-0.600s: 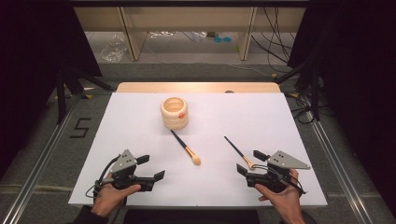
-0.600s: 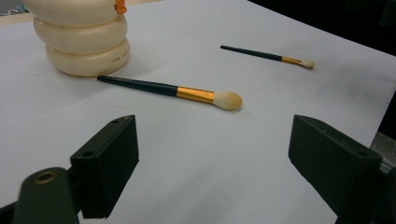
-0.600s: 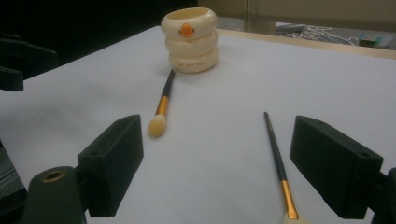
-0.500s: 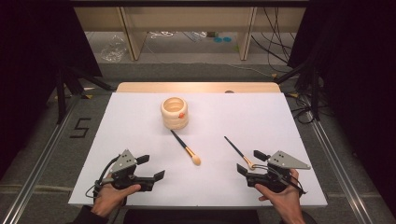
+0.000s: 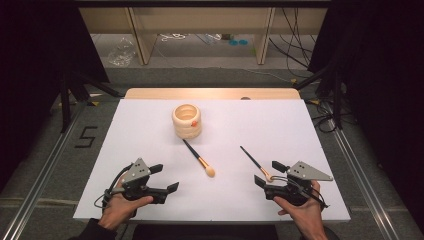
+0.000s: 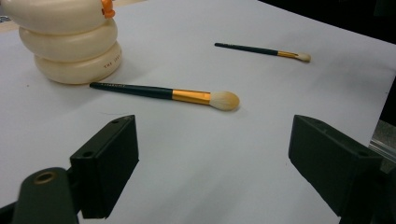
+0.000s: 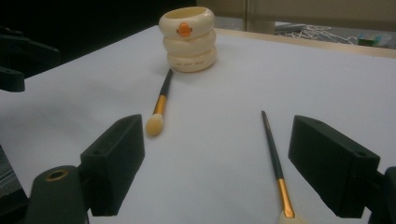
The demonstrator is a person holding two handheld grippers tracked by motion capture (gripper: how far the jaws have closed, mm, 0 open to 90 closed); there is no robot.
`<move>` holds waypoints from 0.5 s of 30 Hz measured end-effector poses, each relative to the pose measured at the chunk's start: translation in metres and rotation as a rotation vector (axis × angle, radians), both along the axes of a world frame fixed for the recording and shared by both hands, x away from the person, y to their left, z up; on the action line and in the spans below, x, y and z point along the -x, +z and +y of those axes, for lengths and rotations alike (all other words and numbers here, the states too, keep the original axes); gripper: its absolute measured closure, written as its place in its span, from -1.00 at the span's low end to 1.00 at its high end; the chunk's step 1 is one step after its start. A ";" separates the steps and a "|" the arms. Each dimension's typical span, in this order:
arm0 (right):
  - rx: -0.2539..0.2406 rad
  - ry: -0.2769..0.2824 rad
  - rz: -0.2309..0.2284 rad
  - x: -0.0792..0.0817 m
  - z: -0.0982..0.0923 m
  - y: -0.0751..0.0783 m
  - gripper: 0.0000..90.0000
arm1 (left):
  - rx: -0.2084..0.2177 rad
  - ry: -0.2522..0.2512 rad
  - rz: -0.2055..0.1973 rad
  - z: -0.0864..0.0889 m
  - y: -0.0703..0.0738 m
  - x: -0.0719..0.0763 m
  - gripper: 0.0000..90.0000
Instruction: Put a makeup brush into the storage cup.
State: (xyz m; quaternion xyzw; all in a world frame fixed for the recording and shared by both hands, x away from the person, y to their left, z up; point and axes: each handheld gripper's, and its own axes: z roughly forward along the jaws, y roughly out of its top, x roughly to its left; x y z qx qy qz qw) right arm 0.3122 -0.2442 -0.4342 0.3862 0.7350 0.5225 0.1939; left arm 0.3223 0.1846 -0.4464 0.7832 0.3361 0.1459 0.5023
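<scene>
Looking at the table right now, both grippers sit low at the near edge with nothing in them: the left gripper [image 5: 162, 179] has its jaws spread wide over bare white table [image 5: 300, 130], and the right gripper [image 5: 267, 174] is just as wide, with the thin brush [image 7: 275, 161] lying between its jaws, bristle end nearest me, not pinched. The fat powder brush [image 5: 199, 158] lies in the middle of the table, handle tip almost touching the cream ringed holder [image 5: 187, 120], which stands upright farther back. My guess is the brushes are meant to end up in that holder. What worries me: the thin brush is flat on the sheet and skinny, so if I close from this angle the pads could just roll it or pinch the soft bristles instead of the handle. Also the holder looks light, so a sloppy drop-in could tip or shove it.
</scene>
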 end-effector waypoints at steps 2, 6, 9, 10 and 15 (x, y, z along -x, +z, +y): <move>-0.015 0.006 0.005 0.000 0.000 0.000 -0.56 | -0.005 -0.002 0.009 -0.001 0.000 -0.002 -0.65; -0.022 0.012 0.006 0.001 0.001 0.000 -0.55 | -0.022 -0.015 0.025 -0.007 0.001 -0.006 -0.65; -0.023 0.012 -0.006 0.001 0.002 -0.001 -0.55 | -0.029 -0.028 0.015 -0.010 0.003 -0.011 -0.65; -0.023 0.013 -0.006 0.001 0.002 -0.001 -0.55 | -0.037 -0.022 0.023 -0.012 0.004 -0.012 -0.65; -0.019 0.018 0.001 0.000 0.002 0.000 -0.55 | -0.042 -0.057 0.015 -0.019 0.006 -0.021 -0.65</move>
